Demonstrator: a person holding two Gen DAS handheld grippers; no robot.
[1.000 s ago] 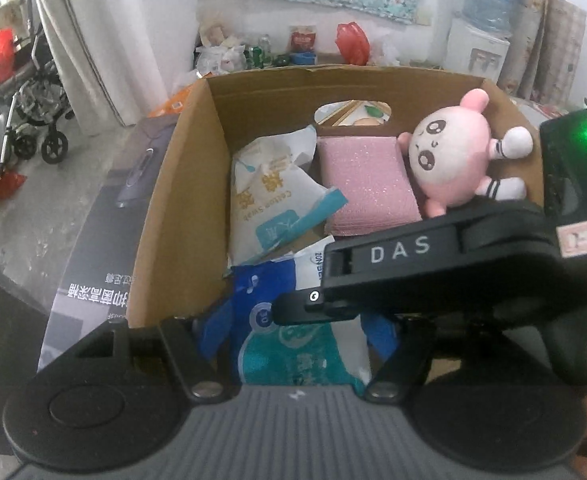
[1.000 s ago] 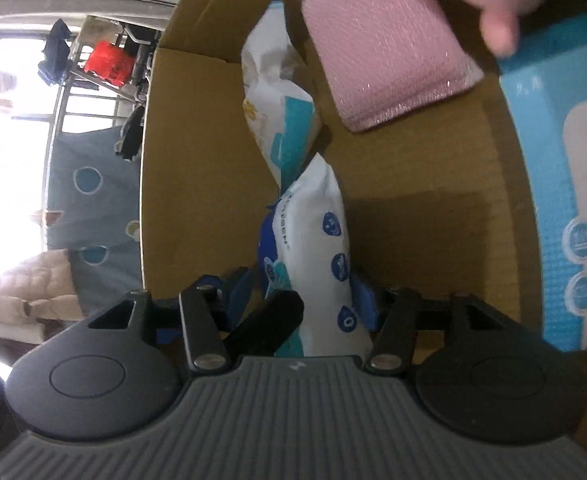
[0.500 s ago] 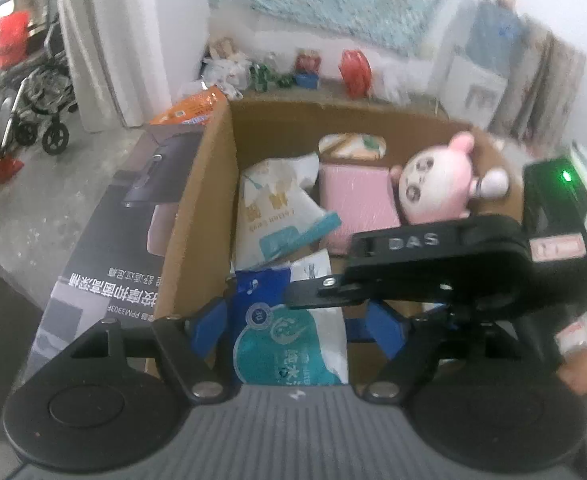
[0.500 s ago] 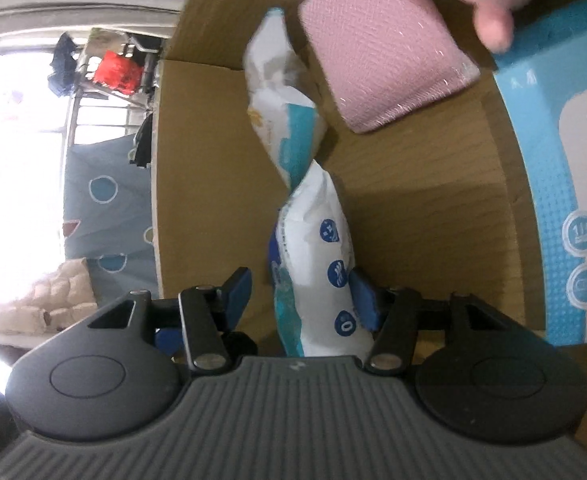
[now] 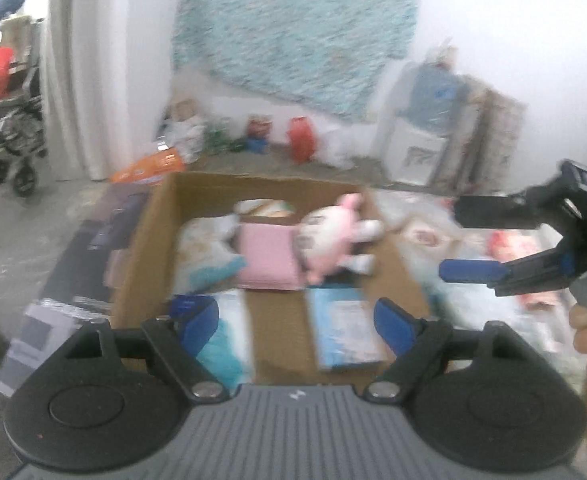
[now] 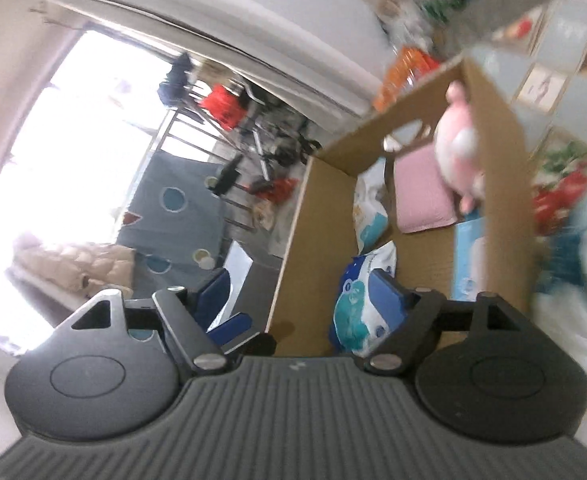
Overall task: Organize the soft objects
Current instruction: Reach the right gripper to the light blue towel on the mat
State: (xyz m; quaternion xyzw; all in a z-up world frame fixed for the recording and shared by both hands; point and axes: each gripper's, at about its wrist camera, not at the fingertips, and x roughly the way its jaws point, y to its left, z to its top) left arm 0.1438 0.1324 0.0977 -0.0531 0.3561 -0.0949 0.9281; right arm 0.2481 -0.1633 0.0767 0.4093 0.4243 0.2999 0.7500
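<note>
Both tongs are opening wide and hold nothing: left tongs (image 5: 293, 316) at the bottom centre, right tongs (image 5: 459, 240) at the right edge. The wipes pack (image 5: 223, 334), long axis pointing away, lies in the box (image 5: 145, 248) just under the left pad, nearer the left.

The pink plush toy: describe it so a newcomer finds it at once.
Look in the open cardboard box on the floor. Against its far right wall lies the plush toy, beside a flat pink pad. It alone is round and has a face, ears and small limbs.
</note>
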